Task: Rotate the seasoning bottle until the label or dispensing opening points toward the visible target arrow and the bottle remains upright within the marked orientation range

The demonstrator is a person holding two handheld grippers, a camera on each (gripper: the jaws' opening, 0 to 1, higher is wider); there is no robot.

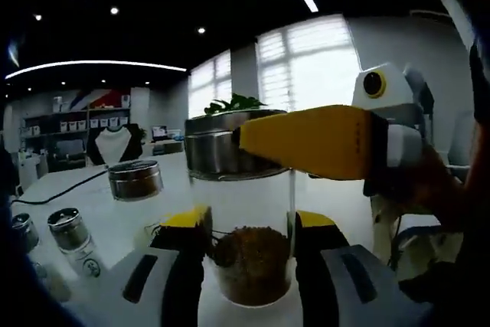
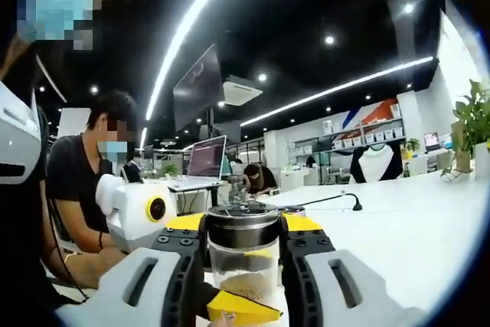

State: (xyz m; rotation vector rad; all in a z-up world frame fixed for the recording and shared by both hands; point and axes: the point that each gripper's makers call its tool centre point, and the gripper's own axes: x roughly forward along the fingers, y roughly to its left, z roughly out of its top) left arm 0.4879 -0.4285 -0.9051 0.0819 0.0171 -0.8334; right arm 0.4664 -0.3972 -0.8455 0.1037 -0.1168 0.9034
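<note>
- The bottle (image 1: 253, 254) stands upright on the white bench (image 1: 130, 220), a clear glass jar with brown seasoning in its lower part and a steel cap (image 1: 222, 147) on top. Its long axis runs straight up from the bench.
- The left tool (image 1: 251, 246) sits low on the bottle, one jaw on each side of the glass at the level of the seasoning. The jaws are narrow, closed onto the body, and seem to steady it.
- The right tool (image 2: 243, 254) sits higher on the same bottle (image 2: 243, 266), with its jaws flanking the glass just under the cap (image 2: 243, 220). They look closed onto it, though actual contact is hard to confirm.
- In the left gripper view a yellow jaw of the right tool (image 1: 314, 143) crosses the cap from the right, so the two tools meet the bottle from roughly opposite sides.
- The right tool is the nearer one to the cap, so by my judgement the twist falls to it while the left holds the base.
- I cannot tell which way the bottle points: no label, opening or arrow is readable.
- Beside the bottle, to its left in the left gripper view, stand more jars (image 1: 70, 231), well apart from it.
</note>
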